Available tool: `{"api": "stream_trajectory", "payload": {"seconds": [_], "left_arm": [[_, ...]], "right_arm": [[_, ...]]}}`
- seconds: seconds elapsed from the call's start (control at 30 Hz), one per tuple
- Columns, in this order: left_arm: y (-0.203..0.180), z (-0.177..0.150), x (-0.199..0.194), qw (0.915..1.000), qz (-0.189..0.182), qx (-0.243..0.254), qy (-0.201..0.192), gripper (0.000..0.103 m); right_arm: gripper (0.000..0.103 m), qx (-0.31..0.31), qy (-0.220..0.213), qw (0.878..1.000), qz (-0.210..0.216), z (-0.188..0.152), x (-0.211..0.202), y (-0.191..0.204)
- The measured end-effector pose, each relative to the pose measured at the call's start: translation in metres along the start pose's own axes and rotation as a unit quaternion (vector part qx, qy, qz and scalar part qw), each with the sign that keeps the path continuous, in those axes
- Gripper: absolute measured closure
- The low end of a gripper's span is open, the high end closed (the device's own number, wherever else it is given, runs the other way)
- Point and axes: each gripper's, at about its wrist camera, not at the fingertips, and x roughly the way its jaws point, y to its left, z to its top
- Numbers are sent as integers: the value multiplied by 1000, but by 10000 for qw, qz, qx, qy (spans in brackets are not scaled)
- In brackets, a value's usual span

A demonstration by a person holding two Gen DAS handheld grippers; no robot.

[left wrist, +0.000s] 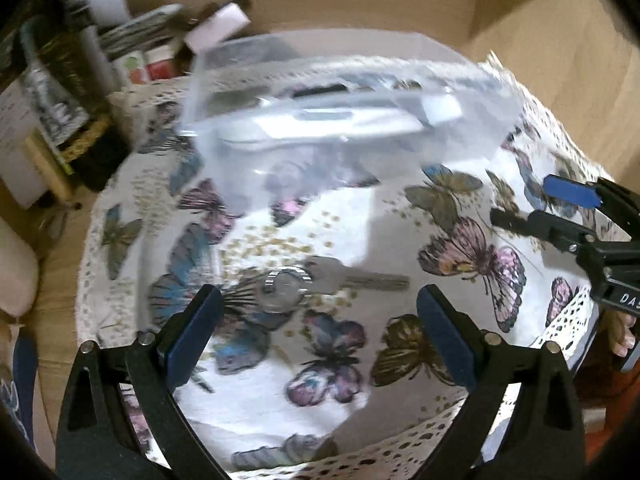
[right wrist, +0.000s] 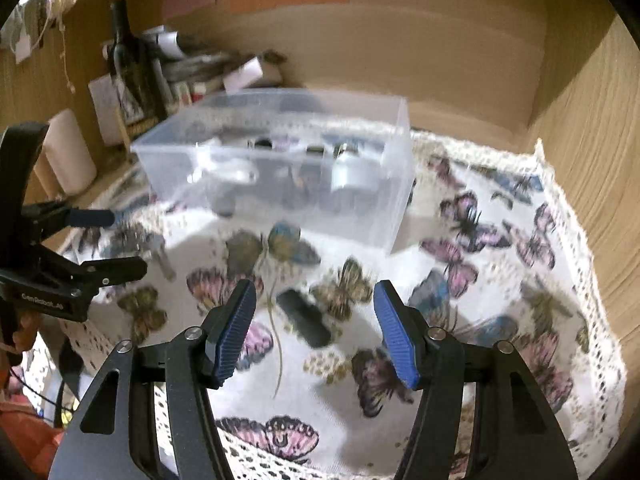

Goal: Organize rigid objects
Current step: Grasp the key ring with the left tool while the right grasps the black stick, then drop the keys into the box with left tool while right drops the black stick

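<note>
- While the key [left wrist: 340,280] on its metal ring [left wrist: 286,284] lies flat on the butterfly cloth [left wrist: 360,408], it sits just ahead of the left gripper [left wrist: 318,332], between the lines of its two fingers, untouched.
- A small dark block [right wrist: 306,320], blurred and hard to name, lies on the same cloth just ahead of the right gripper [right wrist: 316,332].
- Both pairs of jaws stand wide apart and hold nothing.
- Beyond both loose items stands a clear plastic box [right wrist: 280,172] with several small things already inside, their shapes smeared by blur.
- Judging by this, the sorting is partly done, and the step in hand looks like the approach to a pick-up, with the key and the block left to go into the box.
- For the key, the next move calls for a low, square descent; a thin flat item on soft cloth may slide or catch fabric, so gripping the raised ring seems safer.
- Bottles, papers and cartons [right wrist: 132,80] crowd the desk to the left, well apart from the work.
</note>
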Motion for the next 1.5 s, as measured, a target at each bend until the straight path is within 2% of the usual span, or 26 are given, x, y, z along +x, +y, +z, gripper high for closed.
{"api": "stream_trajectory", "payload": {"seconds": [0.13, 0.23, 0.3, 0.4, 0.43, 0.47, 0.5, 0.87, 1.13, 1.5], "left_arm": [[-14, 4, 15, 9993, -40, 264, 250, 4], [-11, 6, 17, 9994, -118, 248, 216, 4], [-8, 6, 17, 9997, -124, 166, 134, 7], [-8, 5, 15, 9997, -64, 209, -62, 21], [-9, 4, 14, 9997, -91, 224, -98, 30], [-9, 4, 13, 9996, -95, 243, -131, 41], [-9, 4, 12, 9995, -87, 256, -162, 42], [2, -2, -7, 9991, -127, 57, -390, 42], [15, 4, -45, 9956, -33, -109, -933, 42], [22, 38, -89, 9853, -4, -261, -1687, 42]], "right_arm": [[45, -82, 187, 9998, 42, -2, 11, 1], [46, -87, 339, 9994, 79, -3, 20, 1], [53, -78, 448, 9989, 109, -5, 27, 0], [69, -147, 418, 9990, 77, -5, 27, 2], [78, -166, 419, 9989, 92, -6, 27, 3], [79, -168, 401, 9990, 82, -6, 27, 4], [79, -184, 384, 9991, 60, -7, 27, 6], [79, -64, -1, 10000, 18, 0, 7, 6], [79, -3, -443, 9990, -15, 14, -17, 4], [79, 44, -1096, 9940, -18, 53, -39, 3]]}}
